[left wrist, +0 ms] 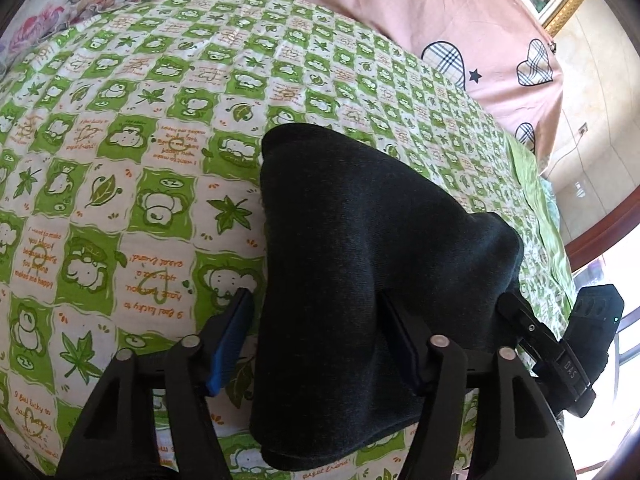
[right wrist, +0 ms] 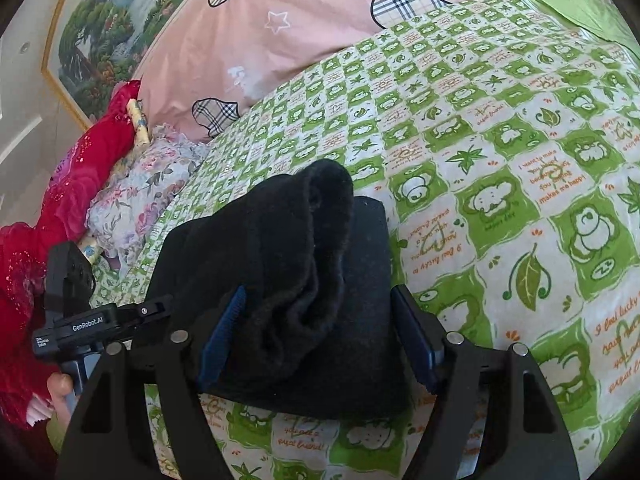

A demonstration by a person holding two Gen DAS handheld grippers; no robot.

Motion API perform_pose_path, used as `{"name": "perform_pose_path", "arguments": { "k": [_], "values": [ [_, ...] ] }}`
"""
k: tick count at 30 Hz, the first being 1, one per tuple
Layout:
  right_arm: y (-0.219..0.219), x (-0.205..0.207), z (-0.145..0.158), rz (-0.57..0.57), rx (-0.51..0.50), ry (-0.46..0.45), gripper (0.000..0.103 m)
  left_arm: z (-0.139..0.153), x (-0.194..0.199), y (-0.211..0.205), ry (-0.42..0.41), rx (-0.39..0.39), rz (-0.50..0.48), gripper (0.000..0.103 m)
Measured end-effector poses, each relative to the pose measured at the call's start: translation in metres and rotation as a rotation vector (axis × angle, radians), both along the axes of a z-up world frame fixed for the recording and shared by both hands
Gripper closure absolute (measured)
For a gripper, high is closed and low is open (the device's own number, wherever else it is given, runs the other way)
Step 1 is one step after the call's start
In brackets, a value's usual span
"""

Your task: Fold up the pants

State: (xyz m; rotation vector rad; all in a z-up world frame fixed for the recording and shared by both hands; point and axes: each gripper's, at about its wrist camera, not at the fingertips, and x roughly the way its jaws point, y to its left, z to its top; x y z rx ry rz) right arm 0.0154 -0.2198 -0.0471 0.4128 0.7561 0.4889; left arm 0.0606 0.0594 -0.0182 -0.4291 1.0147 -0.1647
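The black pants (left wrist: 352,248) lie folded in a thick bundle on the green and white checked bedsheet (left wrist: 132,152). My left gripper (left wrist: 316,320) is open, its fingers wide apart astride the near edge of the bundle. In the right wrist view the pants (right wrist: 288,280) show a bunched upper layer with a fuzzy inner side on a flat lower layer. My right gripper (right wrist: 320,316) is open, its fingers on either side of the bundle. The right gripper's body (left wrist: 560,344) shows at the right in the left wrist view; the left gripper's body (right wrist: 92,320) shows at the left in the right wrist view.
A pink quilt (left wrist: 460,20) with plaid hearts lies at the head of the bed. A floral pillow (right wrist: 140,192) and red fabric (right wrist: 60,200) lie at the bed's left side. A framed painting (right wrist: 104,24) hangs on the wall.
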Motion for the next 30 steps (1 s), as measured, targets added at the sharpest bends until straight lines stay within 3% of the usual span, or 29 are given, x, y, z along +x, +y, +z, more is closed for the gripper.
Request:
{"name": "perform_pose_path", "arguments": {
  "k": [4,6,8,13,20,30],
  "values": [
    [0.005,0.003,-0.001,0.02,-0.003,0.028,0.029,0.001,0.0,0.0,-0.007,-0.005,-0.012,0.049],
    [0.006,0.005,0.002,0.037,-0.017,0.043,0.033,0.002,0.0,-0.001,-0.013,-0.003,-0.016,0.051],
    [0.007,0.004,0.004,0.045,-0.013,0.045,0.043,0.004,-0.002,-0.001,-0.023,-0.006,-0.02,0.059],
    [0.015,-0.002,0.017,0.053,-0.015,0.018,0.053,0.019,-0.01,-0.001,-0.069,0.01,-0.041,0.074],
    [0.026,-0.004,0.045,0.081,0.02,-0.037,0.055,0.035,-0.019,0.019,-0.092,-0.039,-0.014,0.076],
    [0.082,0.023,0.056,0.183,0.029,-0.068,0.055,0.056,-0.019,0.074,-0.144,0.004,0.103,0.076]
  ]
}}
